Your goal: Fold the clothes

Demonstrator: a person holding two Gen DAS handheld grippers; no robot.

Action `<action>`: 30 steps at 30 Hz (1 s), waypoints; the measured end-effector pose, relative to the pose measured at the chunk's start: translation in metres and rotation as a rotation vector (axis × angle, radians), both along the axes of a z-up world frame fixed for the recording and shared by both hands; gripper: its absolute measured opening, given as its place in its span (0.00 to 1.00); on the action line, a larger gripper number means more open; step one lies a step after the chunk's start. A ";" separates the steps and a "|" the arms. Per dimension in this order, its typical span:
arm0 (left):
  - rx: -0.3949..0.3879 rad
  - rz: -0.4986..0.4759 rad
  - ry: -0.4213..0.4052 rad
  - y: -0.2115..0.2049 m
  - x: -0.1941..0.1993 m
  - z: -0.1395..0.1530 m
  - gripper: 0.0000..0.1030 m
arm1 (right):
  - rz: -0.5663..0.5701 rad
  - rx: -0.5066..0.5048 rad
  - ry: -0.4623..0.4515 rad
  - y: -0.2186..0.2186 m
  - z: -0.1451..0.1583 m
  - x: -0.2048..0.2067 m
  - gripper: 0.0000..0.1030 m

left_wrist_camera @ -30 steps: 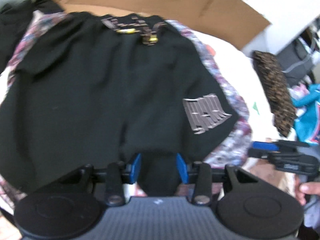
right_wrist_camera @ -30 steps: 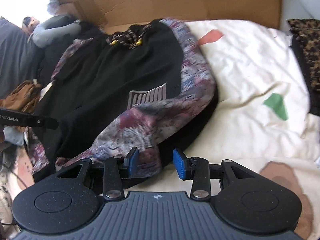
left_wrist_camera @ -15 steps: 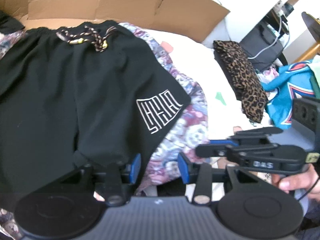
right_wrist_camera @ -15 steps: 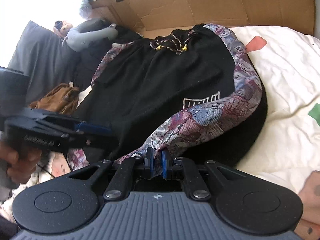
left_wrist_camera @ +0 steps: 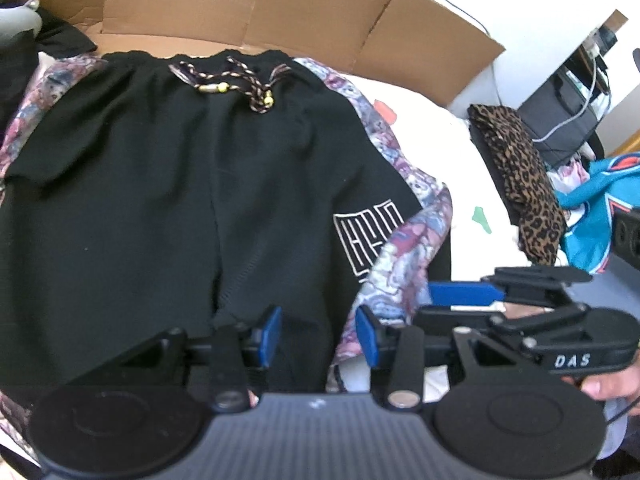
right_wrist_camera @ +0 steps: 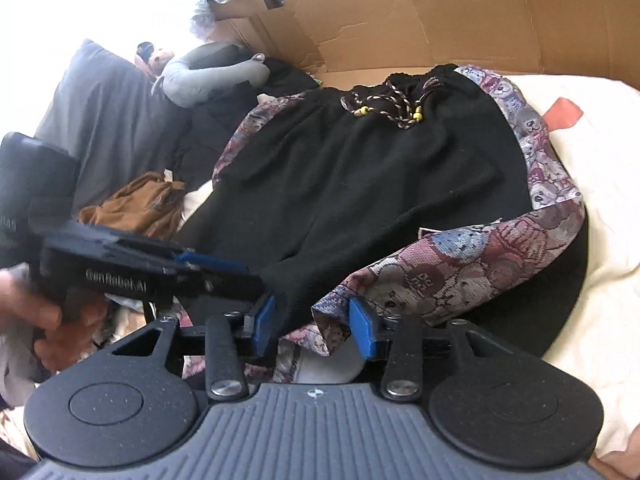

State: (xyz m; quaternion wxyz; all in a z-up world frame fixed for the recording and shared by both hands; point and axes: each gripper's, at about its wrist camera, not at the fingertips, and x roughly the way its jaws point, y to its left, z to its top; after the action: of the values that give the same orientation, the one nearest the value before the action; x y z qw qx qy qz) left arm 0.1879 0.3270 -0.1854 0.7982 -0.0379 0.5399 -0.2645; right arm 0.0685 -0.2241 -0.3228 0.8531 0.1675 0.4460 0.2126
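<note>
Two grippers are hovering at the near hem of the shorts (left_wrist_camera: 168, 208), which are lying spread on a bed (right_wrist_camera: 608, 184) covered by a cream sheet. The left gripper (left_wrist_camera: 318, 334) is standing released, its blue fingers (left_wrist_camera: 270, 330) parted over the black fabric near the crotch seam, gripping nothing. Just to its right, the right gripper (left_wrist_camera: 460, 294) is reaching in from the side, its blue tip lying against the patterned side panel (left_wrist_camera: 408, 248) that is curling over the leg's edge.

Seen from the right wrist, the right gripper (right_wrist_camera: 312, 322) is likewise unclenched: a fold of that panel (right_wrist_camera: 460, 264) is sitting between its spread fingers (right_wrist_camera: 362, 330) without being pinched. To its left, the left gripper (right_wrist_camera: 216, 264) is lying low beside the hem, with a hand (right_wrist_camera: 36, 320) wrapped around its handle.

Beyond both grippers, the waistband and its braided drawstring (left_wrist_camera: 236, 80) with yellow beads are lying at the far end, close to a cardboard wall (left_wrist_camera: 280, 4). A white outlined logo (left_wrist_camera: 368, 236) is showing on the leg ahead and to the right of the left gripper, partly covered by the panel. Farther right of that gripper, a leopard-print garment (left_wrist_camera: 520, 176) and a teal cloth (left_wrist_camera: 588, 208) are lying apart from the shorts. Left of the right gripper, a brown garment (right_wrist_camera: 136, 204) and a grey neck pillow (right_wrist_camera: 208, 74) are resting beyond the shorts.
</note>
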 end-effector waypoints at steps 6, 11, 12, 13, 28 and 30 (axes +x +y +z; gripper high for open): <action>0.003 -0.002 0.011 -0.001 0.000 -0.005 0.43 | -0.004 -0.139 0.018 -0.006 -0.014 -0.007 0.47; 0.010 0.006 0.017 0.002 0.003 -0.008 0.43 | 0.021 -0.226 0.035 -0.003 -0.032 -0.005 0.47; 0.012 0.007 0.017 0.003 0.003 -0.009 0.43 | 0.035 -0.249 0.032 -0.001 -0.034 -0.004 0.47; 0.013 0.008 0.016 0.003 0.003 -0.009 0.43 | 0.046 -0.262 0.031 0.001 -0.036 -0.003 0.47; -0.025 -0.099 0.018 -0.011 -0.010 -0.017 0.47 | 0.075 -0.155 -0.027 0.003 -0.017 -0.009 0.47; -0.028 -0.124 0.020 -0.017 -0.012 -0.022 0.47 | 0.075 -0.160 -0.030 0.002 -0.019 -0.006 0.47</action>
State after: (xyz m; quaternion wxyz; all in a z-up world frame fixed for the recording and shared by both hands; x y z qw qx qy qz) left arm 0.1761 0.3104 -0.2072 0.7743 -0.0180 0.5453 -0.3207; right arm 0.0629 -0.2221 -0.3416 0.8619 0.0789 0.4545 0.2105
